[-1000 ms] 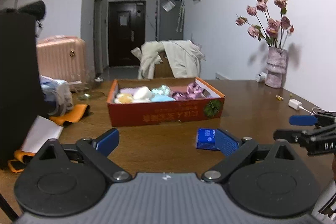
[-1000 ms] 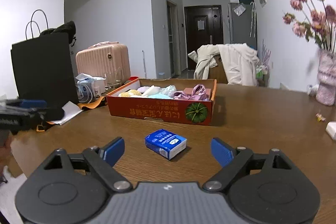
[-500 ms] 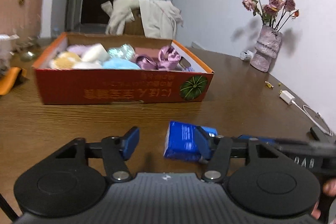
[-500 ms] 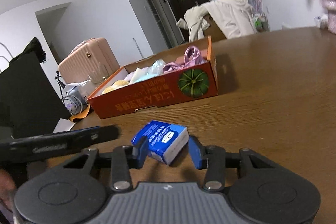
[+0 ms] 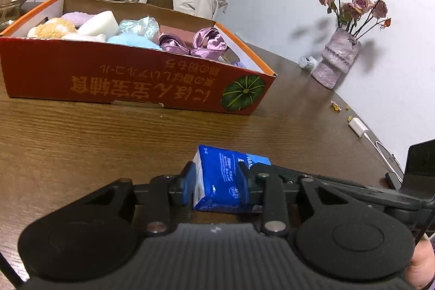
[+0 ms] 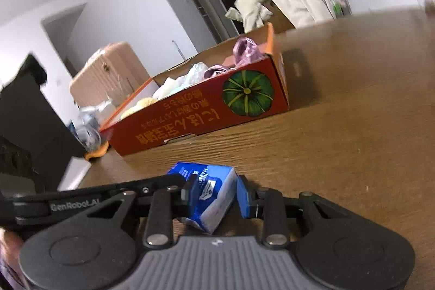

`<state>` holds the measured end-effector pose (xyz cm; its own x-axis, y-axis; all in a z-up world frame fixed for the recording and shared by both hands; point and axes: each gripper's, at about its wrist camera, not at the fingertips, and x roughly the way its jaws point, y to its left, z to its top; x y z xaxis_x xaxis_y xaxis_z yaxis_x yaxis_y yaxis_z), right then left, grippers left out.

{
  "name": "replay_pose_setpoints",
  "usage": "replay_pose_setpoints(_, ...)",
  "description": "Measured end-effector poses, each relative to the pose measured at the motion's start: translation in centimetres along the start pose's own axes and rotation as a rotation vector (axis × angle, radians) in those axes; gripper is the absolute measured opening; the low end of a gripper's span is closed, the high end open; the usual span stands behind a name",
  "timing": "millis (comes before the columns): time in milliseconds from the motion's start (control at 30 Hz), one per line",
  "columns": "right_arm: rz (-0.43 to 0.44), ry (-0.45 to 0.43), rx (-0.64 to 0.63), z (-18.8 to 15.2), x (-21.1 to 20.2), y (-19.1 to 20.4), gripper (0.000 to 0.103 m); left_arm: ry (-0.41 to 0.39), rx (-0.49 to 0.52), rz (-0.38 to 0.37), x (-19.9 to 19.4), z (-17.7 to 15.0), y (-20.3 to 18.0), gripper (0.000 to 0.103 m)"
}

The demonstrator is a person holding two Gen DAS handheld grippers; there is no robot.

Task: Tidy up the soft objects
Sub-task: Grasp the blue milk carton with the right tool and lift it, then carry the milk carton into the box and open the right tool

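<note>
A small blue tissue pack (image 5: 223, 175) lies on the brown wooden table (image 5: 81, 143), in front of a red-orange cardboard box (image 5: 136, 83) filled with soft items: a plush toy, a sponge, a blue cloth, purple satin scrunchies (image 5: 201, 41). My left gripper (image 5: 217, 181) has the pack between its blue pads, which touch both sides as the jaws keep closing. My right gripper (image 6: 216, 195) comes at the same pack (image 6: 212, 195) from the other side. Its jaws are also closing, and the pads press on the tilted pack. The box (image 6: 195, 113) stands just beyond.
A pink vase of dried roses (image 5: 337, 59) stands at the far right by the wall. A white charger and cable (image 5: 359, 124) lie near the right edge. A black bag (image 6: 27, 113) and clutter sit left of the box, with a pink suitcase (image 6: 108, 69) behind.
Both grippers have come down and forward from opposite sides to the tissue pack, and their jaws have narrowed from wide open to touching it.
</note>
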<state>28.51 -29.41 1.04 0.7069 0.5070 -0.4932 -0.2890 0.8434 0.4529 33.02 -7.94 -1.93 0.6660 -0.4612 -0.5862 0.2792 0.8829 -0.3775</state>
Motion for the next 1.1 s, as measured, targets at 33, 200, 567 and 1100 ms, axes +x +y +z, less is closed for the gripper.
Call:
replay_pose_setpoints(33,-0.013,-0.001,-0.032,-0.1,-0.1,0.5,0.026,-0.002,0.0,0.001,-0.1,-0.1,0.0,0.032)
replay_pose_setpoints(200,-0.002,0.001,-0.033,0.0,-1.2,1.3,0.02,-0.011,0.018,0.041,-1.9,-0.7,-1.0,0.027)
replay_pose_setpoints(567,-0.005,-0.171,-0.15,-1.5,-11.5,7.3,0.017,-0.181,0.087,0.052,-11.8,-3.5,-6.6,0.024)
replay_pose_setpoints(1100,-0.008,-0.255,-0.202,-0.1,-14.5,8.8,0.017,-0.269,0.114,0.036,-14.4,-2.7,-8.5,0.025)
